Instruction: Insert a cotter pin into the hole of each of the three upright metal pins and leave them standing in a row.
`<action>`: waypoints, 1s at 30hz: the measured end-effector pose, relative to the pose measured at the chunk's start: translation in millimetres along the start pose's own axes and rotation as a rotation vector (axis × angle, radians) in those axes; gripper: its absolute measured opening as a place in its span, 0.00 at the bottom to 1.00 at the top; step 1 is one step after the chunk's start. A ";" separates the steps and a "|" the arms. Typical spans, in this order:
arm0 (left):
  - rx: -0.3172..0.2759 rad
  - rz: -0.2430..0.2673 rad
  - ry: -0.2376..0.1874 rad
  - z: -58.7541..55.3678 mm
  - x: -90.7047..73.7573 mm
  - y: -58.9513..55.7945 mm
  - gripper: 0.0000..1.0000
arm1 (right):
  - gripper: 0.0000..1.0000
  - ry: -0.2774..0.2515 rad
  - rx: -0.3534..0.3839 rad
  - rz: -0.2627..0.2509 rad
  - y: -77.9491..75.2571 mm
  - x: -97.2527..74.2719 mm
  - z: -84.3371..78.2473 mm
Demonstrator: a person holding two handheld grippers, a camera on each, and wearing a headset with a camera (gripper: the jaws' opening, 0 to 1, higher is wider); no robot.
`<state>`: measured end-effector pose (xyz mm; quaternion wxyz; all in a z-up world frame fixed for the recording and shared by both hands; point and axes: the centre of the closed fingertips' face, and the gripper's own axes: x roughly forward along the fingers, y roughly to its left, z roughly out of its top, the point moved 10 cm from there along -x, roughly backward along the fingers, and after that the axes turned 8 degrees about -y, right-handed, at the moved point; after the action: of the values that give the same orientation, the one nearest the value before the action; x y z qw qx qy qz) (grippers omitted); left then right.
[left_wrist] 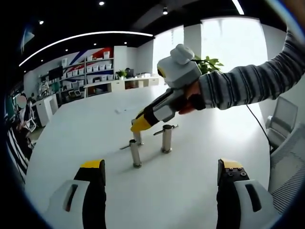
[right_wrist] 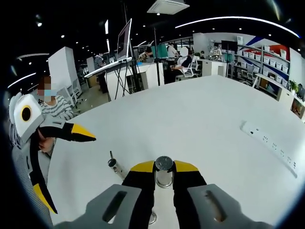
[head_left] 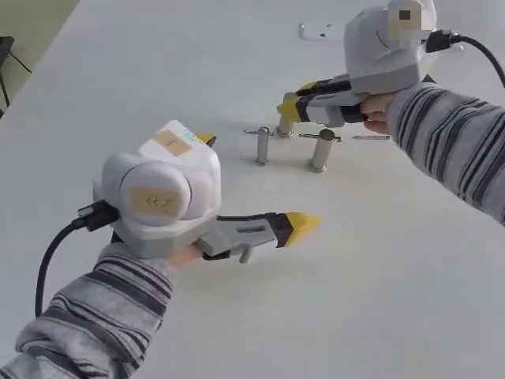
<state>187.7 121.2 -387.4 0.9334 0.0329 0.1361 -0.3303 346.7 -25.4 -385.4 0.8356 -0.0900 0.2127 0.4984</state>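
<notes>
Three upright metal pins stand on the white table: a near-left pin (head_left: 263, 147), a near-right pin (head_left: 321, 151) and a far pin (head_left: 284, 125). A cotter pin (head_left: 256, 132) crosses the top of the near-left one, and another cotter pin (head_left: 319, 136) crosses the near-right one. A loose cotter pin (head_left: 371, 137) lies to the right. My right gripper (head_left: 286, 109) is shut on the far pin (right_wrist: 164, 169), its yellow tips either side of the head. My left gripper (head_left: 256, 181) hovers open in front of the row (left_wrist: 162, 164), holding nothing.
A white power strip (head_left: 319, 31) lies at the table's far side (right_wrist: 269, 143). People sit at desks beyond the table in the right gripper view. Bare tabletop (head_left: 379, 260) spreads in front and to the right of the pins.
</notes>
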 end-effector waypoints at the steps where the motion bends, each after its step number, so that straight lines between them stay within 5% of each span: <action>1: 0.001 -0.002 0.000 0.1 0.0 -0.2 0.97 | 0.08 -0.001 0.001 -0.009 -1.0 -4.3 -1.2; 17: 0.007 -0.012 -0.006 3.1 1.0 -2.2 0.97 | 0.08 0.023 0.035 -0.126 -17.7 -56.6 -18.3; 30: 0.007 0.013 -0.014 5.7 -4.4 3.6 0.97 | 0.08 0.048 -0.008 -0.193 6.2 -94.0 -28.4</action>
<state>187.9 125.8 -380.8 0.9363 0.0345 0.1282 -0.3250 295.0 -107.4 -368.5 0.8740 -0.1253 0.2208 0.4143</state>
